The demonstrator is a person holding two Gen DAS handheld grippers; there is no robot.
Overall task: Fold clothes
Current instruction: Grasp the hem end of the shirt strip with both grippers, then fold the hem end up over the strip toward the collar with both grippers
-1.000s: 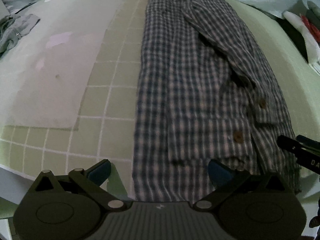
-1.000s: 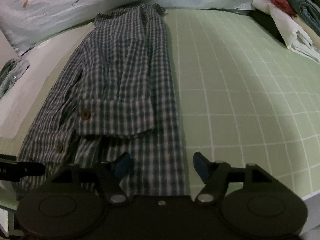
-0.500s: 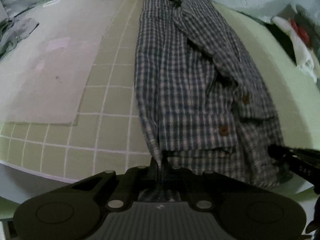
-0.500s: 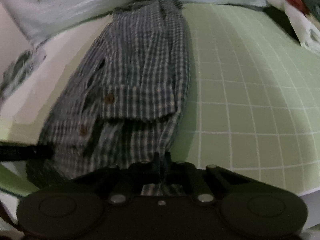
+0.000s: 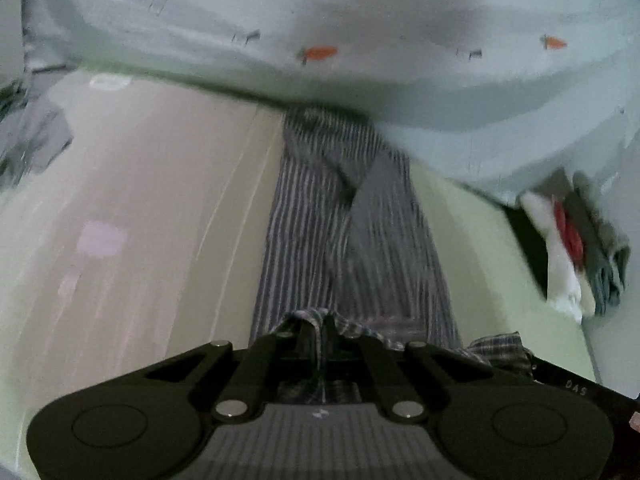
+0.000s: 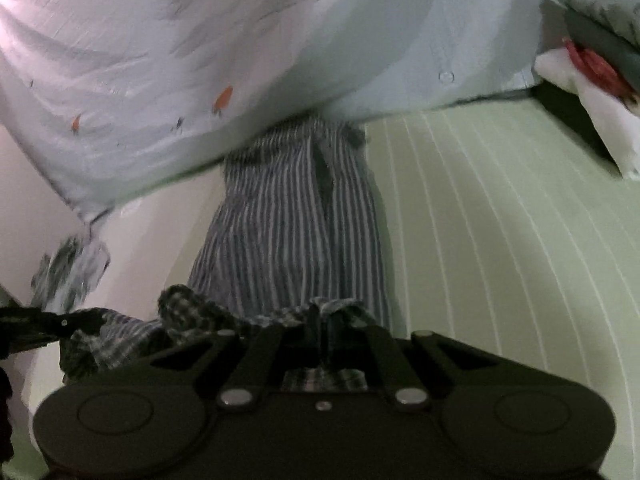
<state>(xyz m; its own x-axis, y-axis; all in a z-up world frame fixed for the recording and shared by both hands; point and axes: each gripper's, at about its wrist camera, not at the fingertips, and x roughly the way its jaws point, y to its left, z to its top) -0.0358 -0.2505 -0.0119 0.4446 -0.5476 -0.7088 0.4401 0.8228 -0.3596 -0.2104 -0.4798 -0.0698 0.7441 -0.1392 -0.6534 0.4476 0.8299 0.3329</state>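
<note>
Both hand-held grippers, left (image 5: 325, 330) & right (image 6: 320, 322), pinch the shirt (image 5: 352, 240) hem, one corner each, so it lifts evenly. Rest of shirt lies long on the bed (image 6: 500, 240), prob. mid-fold.

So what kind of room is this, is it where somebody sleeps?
Probably a bedroom. The checked shirt lies on a green grid-patterned sheet like a bed's, a pale carrot-print quilt is bunched behind it, and folded clothes are stacked at the side.
</note>
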